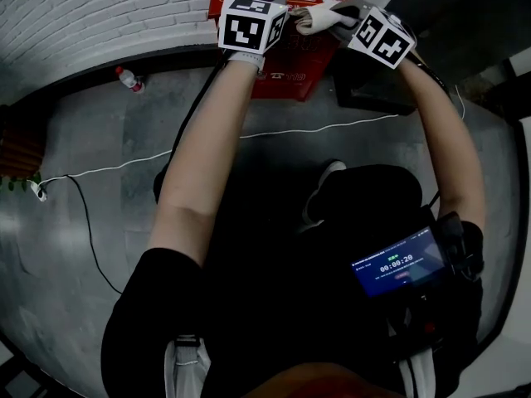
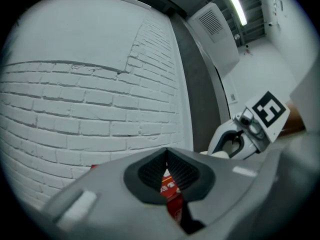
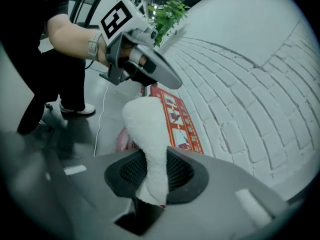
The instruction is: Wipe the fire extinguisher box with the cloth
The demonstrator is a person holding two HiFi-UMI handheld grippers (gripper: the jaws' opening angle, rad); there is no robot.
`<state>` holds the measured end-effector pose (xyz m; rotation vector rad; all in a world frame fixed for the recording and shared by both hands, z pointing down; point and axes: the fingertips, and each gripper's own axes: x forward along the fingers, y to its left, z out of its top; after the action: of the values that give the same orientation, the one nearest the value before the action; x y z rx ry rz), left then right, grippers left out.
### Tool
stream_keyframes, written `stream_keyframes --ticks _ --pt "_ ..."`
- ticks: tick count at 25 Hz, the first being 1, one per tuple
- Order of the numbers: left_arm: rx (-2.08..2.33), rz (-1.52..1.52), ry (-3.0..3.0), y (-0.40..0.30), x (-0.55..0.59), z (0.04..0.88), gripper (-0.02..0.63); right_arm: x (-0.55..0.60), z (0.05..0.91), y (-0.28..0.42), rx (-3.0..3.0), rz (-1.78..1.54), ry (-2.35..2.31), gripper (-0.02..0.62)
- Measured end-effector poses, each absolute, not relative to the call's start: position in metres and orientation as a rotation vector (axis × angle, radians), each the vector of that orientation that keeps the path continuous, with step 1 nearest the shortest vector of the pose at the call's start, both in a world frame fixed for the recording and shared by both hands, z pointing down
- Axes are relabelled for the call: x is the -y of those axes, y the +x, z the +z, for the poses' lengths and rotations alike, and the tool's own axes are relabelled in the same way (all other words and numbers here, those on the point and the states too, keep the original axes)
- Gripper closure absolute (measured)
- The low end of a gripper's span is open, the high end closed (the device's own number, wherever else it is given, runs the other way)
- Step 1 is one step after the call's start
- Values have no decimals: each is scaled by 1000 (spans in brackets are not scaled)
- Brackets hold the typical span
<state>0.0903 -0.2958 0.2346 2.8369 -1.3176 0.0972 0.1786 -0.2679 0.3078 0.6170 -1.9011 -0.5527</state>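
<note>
Left tongs (image 2: pixel 167 174) clenched, nothing in them, over the red box (image 1: pixel 290 60). Box sits on the floor against the brick wall (image 2: pixel 100 99). Right tongs (image 3: pixel 155 171) grip a white cloth (image 3: pixel 145 129) above the box top, contact unclear.

White brick wall (image 1: pixel 99 7), grey floor (image 1: pixel 124 181) (concrete, perhaps).

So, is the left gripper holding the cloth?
No, the white cloth is clamped in the jaws of the right gripper, while the left gripper is shut on nothing.
</note>
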Motion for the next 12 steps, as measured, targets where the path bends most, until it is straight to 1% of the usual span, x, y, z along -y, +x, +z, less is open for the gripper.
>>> stream_keyframes --ticks 7,12 --pt "1344 7 2794 59 320 226 603 315 243 165 1968 -597 790 508" --pt "1387 -25 2800 41 344 217 603 359 232 152 1952 -641 882 506"
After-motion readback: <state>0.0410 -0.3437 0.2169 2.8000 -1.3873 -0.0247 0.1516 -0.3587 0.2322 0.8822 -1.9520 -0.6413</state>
